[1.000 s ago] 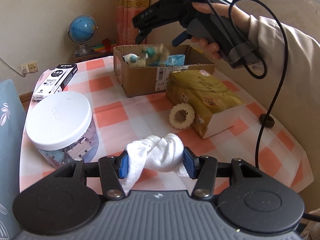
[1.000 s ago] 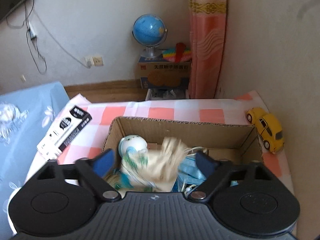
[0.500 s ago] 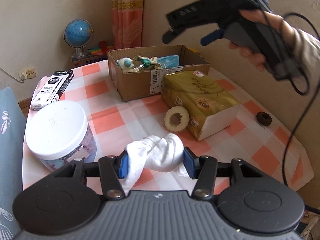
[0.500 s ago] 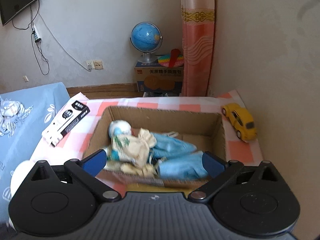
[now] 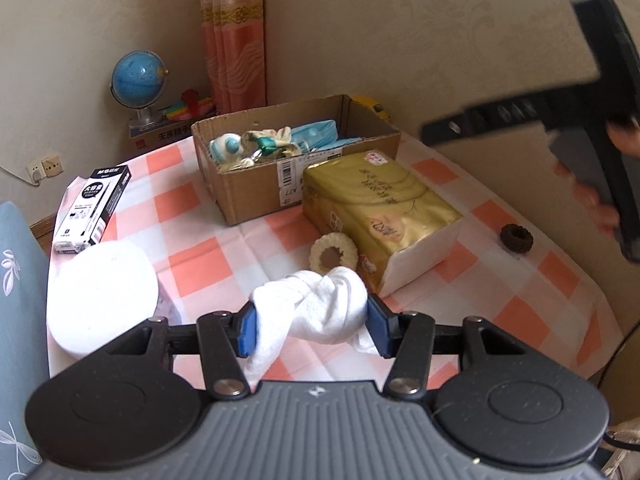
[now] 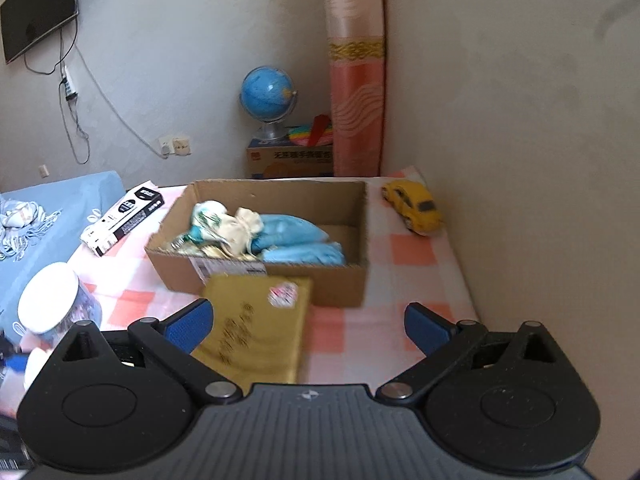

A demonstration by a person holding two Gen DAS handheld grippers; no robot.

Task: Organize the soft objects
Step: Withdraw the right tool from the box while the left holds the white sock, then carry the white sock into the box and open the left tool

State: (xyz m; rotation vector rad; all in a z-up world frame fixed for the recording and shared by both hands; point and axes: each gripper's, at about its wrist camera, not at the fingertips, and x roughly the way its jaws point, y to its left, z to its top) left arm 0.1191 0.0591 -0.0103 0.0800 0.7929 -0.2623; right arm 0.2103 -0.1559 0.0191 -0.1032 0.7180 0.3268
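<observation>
White knotted cloth (image 5: 320, 304), orange-and-white checked tablecloth (image 5: 516, 308), brown cardboard box (image 5: 256, 192), light blue masks (image 6: 296, 240), gold tissue pack (image 5: 380, 200), cream scrunchie (image 5: 334, 254), dark brown scrunchie (image 5: 515, 235), yellow toy car (image 6: 414, 206), blue globe (image 6: 267, 94), black-and-white carton (image 5: 92, 204), blue finger pads (image 6: 188, 324)

Our two handheld grippers: black linkages, grey ribbed bodies, blue pads.

We see on our left gripper (image 5: 311, 322) and right gripper (image 6: 308, 326) matte black link arms with silver pivot screws, round black discs on either side, a small star-like mark on the grey ribbed housing, and blue fingertips (image 6: 188, 324); bare fingers of our right hand (image 5: 604, 204) show blurred.
</observation>
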